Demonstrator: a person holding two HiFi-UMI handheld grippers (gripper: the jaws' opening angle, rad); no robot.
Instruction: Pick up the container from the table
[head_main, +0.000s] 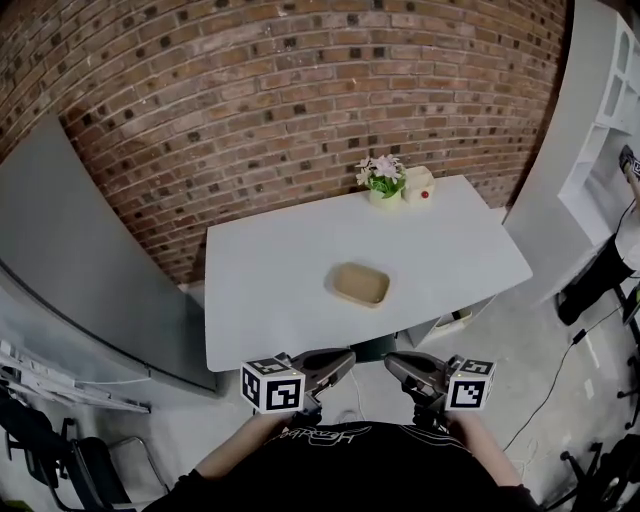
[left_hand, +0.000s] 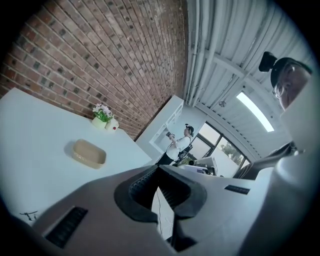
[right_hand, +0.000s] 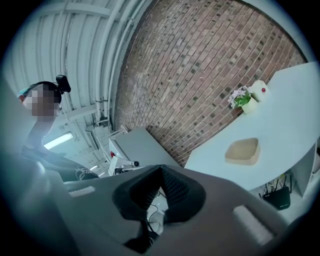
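Left hand-held gripper (left_hand: 159, 168): jaws closed together, nothing between them; held in front of the person's body, short of the near edge of the desk (head_main: 262, 300).
Right hand-held gripper (right_hand: 161, 168): jaws closed together, empty; level with the left one, tips turned toward it, near but apart.
Container (head_main: 361, 284): tan, shallow, rounded corners, open side up; on the desk, ahead of both hand-held grippers and well apart from them. It lies left of the left one's jaws and right of the right one's.
Flower pot (head_main: 384, 184): at the desk's far edge, beyond the container.
White object (head_main: 419, 184): just beside the flower pot, with a red spot.
Brick wall (head_main: 300, 100): behind the desk.
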